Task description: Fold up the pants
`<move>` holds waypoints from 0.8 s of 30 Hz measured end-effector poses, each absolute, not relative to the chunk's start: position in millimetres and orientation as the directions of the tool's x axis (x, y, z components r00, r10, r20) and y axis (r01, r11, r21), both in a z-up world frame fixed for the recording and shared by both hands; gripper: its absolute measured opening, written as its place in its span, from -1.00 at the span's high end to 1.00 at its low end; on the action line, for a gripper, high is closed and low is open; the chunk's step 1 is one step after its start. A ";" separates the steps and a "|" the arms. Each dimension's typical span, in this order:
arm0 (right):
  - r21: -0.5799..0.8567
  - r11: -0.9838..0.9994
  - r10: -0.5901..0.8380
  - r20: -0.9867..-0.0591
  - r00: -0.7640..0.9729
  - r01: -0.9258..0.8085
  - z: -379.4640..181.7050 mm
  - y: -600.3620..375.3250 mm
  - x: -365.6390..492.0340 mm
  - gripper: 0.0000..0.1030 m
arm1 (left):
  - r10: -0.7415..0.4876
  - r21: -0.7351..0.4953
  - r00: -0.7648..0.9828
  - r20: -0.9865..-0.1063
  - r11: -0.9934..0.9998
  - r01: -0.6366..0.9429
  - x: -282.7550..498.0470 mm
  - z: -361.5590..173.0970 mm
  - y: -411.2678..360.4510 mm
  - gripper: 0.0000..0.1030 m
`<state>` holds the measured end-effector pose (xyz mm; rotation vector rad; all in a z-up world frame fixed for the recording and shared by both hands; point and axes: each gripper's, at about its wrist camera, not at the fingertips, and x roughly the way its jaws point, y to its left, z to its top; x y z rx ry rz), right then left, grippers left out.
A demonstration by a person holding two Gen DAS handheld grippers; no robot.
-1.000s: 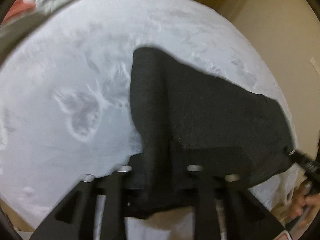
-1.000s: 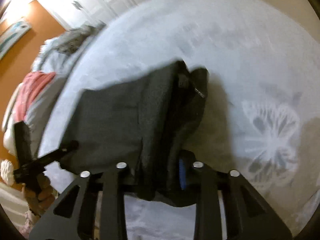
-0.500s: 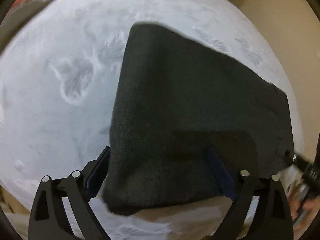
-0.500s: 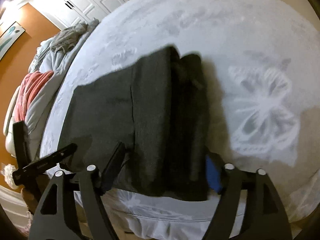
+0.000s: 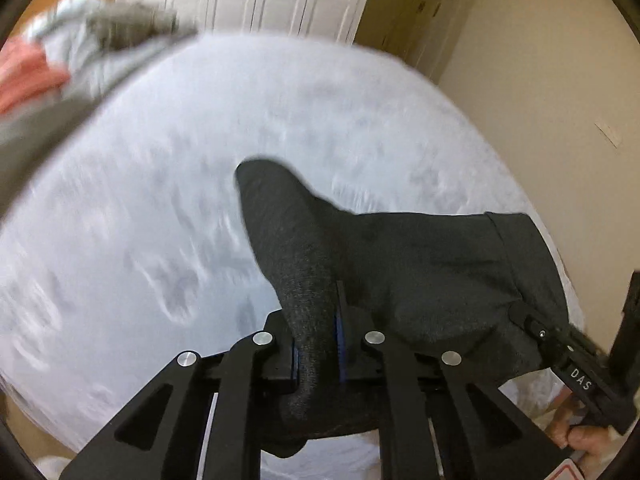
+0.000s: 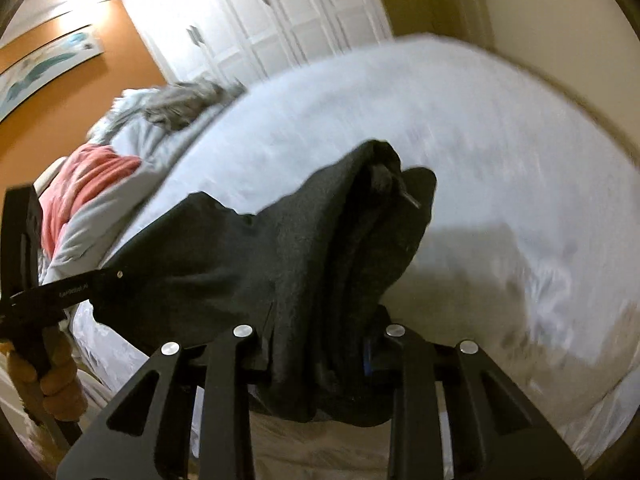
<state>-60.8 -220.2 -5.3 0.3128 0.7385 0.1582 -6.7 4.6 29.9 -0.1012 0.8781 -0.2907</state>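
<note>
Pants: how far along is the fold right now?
Done: the dark pants are already doubled into a thick layered bundle, with stacked layers visible in the right wrist view. In hand: the left gripper and the right gripper are each shut on one end, holding the bundle above the white bed. Left: probably lay it down flat, make any last fold, then release.

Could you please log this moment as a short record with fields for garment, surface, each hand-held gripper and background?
garment: dark grey knit pants, bunched, held up between both tools
surface: white butterfly-print bedspread below
left hand-held gripper: shut on one end of the pants
right hand-held gripper: shut on the thicker folded end
background: white panelled closet doors, crumpled grey and coral-pink bedding pile, blurred by motion
</note>
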 end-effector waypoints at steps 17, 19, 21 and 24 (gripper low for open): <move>0.217 0.941 0.301 -0.194 0.934 -0.258 201.9 -211.8 -83.3 0.47 | -0.301 -0.089 0.910 -0.285 0.954 0.287 -49.6 271.5 26.6 0.83; 0.194 0.941 0.306 -0.151 0.940 -0.276 221.0 -214.9 -79.5 0.47 | -0.296 -0.076 0.925 -0.239 0.955 0.287 -45.1 288.9 25.2 0.83; 0.159 0.944 0.306 -0.100 0.947 -0.289 241.5 -216.3 -68.5 0.46 | -0.284 -0.061 0.938 -0.196 0.959 0.278 -37.0 303.8 24.7 0.83; 0.137 0.943 0.314 -0.055 0.948 -0.305 258.5 -223.3 -40.9 0.46 | -0.270 -0.052 0.951 -0.148 0.963 0.266 -15.0 316.7 23.5 0.83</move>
